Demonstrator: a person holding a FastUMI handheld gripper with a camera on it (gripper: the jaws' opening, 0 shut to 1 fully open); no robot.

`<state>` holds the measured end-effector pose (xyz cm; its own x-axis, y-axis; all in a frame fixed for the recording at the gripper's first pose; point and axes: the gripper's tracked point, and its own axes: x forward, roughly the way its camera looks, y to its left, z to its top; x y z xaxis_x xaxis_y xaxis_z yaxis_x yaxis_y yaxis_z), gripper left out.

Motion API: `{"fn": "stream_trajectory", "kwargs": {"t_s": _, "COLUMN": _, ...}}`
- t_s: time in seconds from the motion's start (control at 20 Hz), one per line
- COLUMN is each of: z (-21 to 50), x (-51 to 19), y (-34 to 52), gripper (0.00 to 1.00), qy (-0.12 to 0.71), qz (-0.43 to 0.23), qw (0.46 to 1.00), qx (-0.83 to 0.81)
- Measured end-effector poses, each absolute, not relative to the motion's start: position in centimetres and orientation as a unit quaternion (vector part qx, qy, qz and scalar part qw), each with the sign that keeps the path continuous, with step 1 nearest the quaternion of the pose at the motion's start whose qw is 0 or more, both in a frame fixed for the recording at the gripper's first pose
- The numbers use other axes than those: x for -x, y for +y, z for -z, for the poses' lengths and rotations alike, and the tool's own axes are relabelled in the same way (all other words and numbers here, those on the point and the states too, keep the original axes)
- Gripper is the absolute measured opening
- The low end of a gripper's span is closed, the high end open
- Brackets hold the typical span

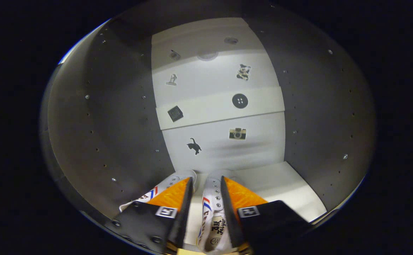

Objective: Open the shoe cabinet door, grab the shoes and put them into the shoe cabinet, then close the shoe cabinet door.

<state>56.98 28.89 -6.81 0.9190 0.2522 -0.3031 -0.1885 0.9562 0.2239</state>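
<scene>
I am looking into the shoe cabinet (319, 117), which has dark side walls with rows of holes and a white back panel (220, 148). Two white sneakers with red and blue stripes lie side by side on the white bottom shelf (284, 184), toes toward the back panel. The left shoe (146, 196) lies under and outside one finger. The right shoe (210, 209) has its laced inner side between the fingers. My gripper (207, 180) stands open over the pair, and a strip of bare shelf shows between the left finger and the right shoe.
Small stickers dot the back panel, among them a cat (194, 146), a camera (237, 133) and a round button (240, 101). A white shelf front (220, 108) crosses the back higher up. Bare shelf lies to the right of the shoes.
</scene>
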Motion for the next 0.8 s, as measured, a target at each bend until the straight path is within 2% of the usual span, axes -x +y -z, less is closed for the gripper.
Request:
{"fn": "stream_trajectory", "kwargs": {"t_s": 0.15, "z": 5.0, "x": -54.0, "y": 29.1, "gripper": 1.0, "qy": 0.151, "qz": -0.12, "qw": 0.978, "qx": -0.08}}
{"fn": "stream_trajectory", "kwargs": {"t_s": 0.8, "z": -5.7, "x": -34.0, "y": 29.0, "gripper": 0.98, "qy": 0.058, "qz": -0.17, "qw": 0.983, "qx": -0.039}}
